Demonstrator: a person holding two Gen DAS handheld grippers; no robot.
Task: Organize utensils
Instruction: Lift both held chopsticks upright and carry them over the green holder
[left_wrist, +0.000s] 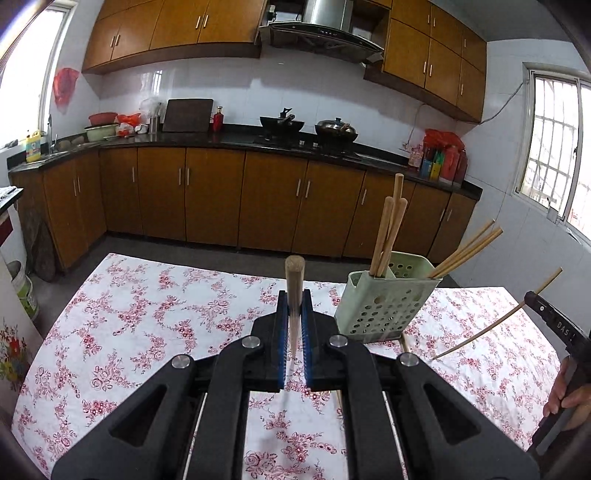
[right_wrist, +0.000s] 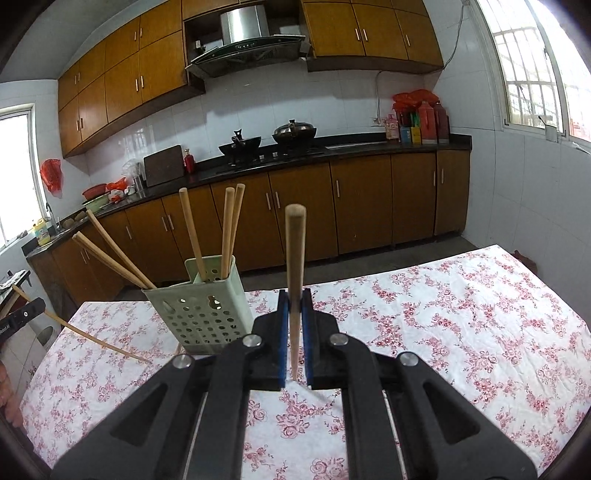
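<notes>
A pale green perforated utensil holder (left_wrist: 384, 302) stands on the floral table, with several wooden chopsticks (left_wrist: 388, 236) leaning in it; it also shows in the right wrist view (right_wrist: 207, 306). My left gripper (left_wrist: 294, 295) is shut on a wooden chopstick (left_wrist: 294, 284) that points up, left of the holder. My right gripper (right_wrist: 294, 295) is shut on another wooden chopstick (right_wrist: 295, 258), right of the holder. The right gripper with its chopstick (left_wrist: 491, 328) shows at the right edge of the left wrist view; the left one with its chopstick (right_wrist: 85, 332) shows at the left edge of the right wrist view.
The table carries a white cloth with red flowers (left_wrist: 147, 332). One more chopstick (left_wrist: 405, 343) lies on the cloth by the holder's base. Behind the table are brown kitchen cabinets (left_wrist: 221, 199), a black counter with woks (left_wrist: 282, 123) and windows (right_wrist: 532, 62).
</notes>
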